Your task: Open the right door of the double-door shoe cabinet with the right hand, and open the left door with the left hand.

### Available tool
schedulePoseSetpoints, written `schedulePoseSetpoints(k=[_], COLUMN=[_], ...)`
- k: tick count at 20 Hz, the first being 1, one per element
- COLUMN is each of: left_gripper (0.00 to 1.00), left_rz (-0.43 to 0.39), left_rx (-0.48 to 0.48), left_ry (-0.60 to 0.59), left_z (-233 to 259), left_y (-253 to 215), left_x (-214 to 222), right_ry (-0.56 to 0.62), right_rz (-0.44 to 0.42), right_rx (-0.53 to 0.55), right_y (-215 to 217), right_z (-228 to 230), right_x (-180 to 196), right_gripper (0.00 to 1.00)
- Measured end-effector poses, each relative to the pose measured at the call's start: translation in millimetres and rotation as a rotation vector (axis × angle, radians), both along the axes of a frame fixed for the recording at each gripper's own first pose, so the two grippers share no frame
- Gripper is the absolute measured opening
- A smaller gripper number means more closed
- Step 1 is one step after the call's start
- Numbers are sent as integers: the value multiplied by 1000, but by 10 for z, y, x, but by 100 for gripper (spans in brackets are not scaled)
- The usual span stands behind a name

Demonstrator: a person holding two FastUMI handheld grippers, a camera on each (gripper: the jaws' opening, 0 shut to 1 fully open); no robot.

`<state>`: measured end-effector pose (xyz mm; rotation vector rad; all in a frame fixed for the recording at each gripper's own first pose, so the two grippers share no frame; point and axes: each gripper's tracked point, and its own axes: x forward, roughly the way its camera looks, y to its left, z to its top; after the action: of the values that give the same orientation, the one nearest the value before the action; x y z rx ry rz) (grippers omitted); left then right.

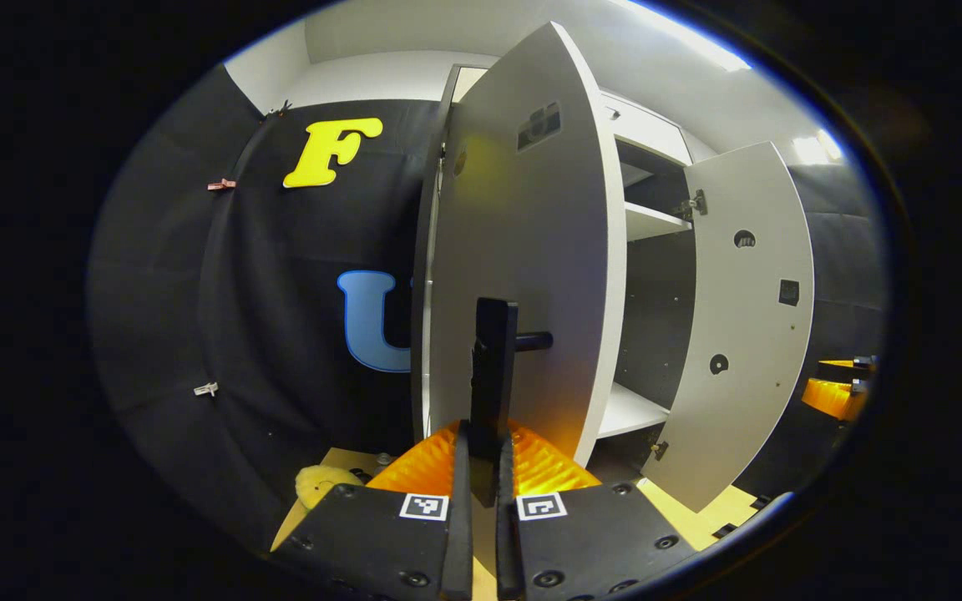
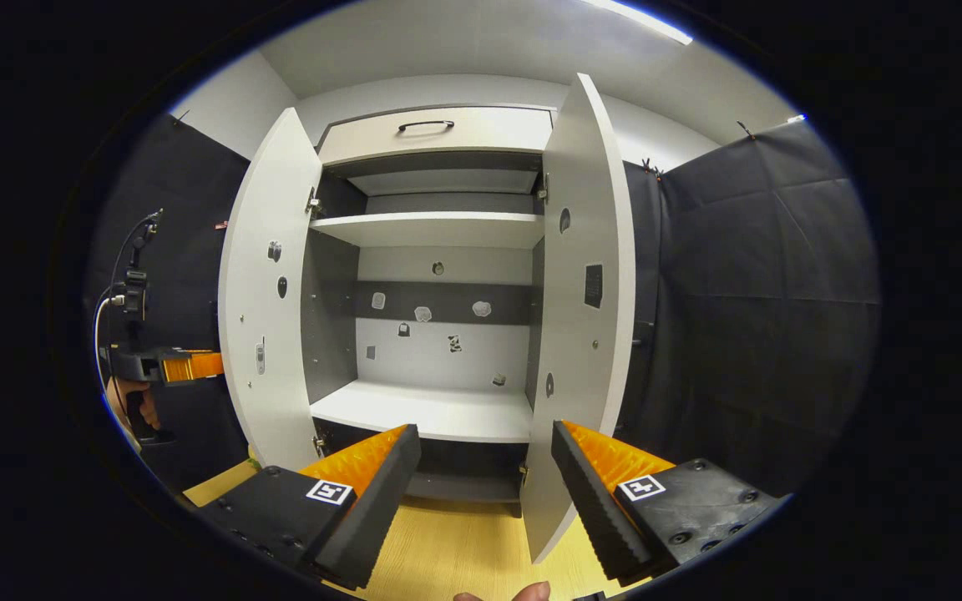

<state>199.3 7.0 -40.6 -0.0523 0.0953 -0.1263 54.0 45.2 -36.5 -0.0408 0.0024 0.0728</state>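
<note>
The white shoe cabinet (image 2: 435, 133) stands with both doors swung wide. In the left gripper view, my left gripper (image 1: 483, 446) is shut on the black vertical handle (image 1: 493, 359) of the left door (image 1: 531, 234), whose outer face is close in front of me. The right door (image 1: 748, 317) hangs open beyond it. In the right gripper view, my right gripper (image 2: 485, 484) is open and holds nothing, facing the cabinet's inside between the left door (image 2: 268, 309) and the right door (image 2: 585, 317). The left gripper (image 2: 172, 366) and its hand show behind the left door's edge.
A top drawer with a black handle (image 2: 427, 125) sits above two white shelves (image 2: 431, 413). Small stickers dot the cabinet's back wall (image 2: 448, 351). The floor (image 2: 464, 542) is light wood. A yellow soft thing (image 1: 318, 482) lies at the cabinet's left foot. Black cloth walls stand on both sides.
</note>
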Motion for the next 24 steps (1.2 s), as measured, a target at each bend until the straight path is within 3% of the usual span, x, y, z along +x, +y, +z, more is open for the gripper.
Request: schedulePoseSetpoints(k=[12,14,15,17,24], left_gripper=[11,0,5,6,7], left_rz=[111,96,67,56,103], left_rx=[16,6,-20,-30,-9], left_ry=[-7,-11,-8,-13,-24], left_z=[-77,-85,-80,-98,-48], left_y=[604,715,682,680,728], left_x=[21,17,4,22,-23], right_ry=[13,11,12,15,17], right_rz=[-1,-1,0,2,14], right_rx=[10,17,21,28,17], right_y=[-12,-6,-3,8,9], right_z=[-42,-39,-41,-33,-41], right_x=[28,29,32,18,3], right_gripper=[99,99,99,99,99])
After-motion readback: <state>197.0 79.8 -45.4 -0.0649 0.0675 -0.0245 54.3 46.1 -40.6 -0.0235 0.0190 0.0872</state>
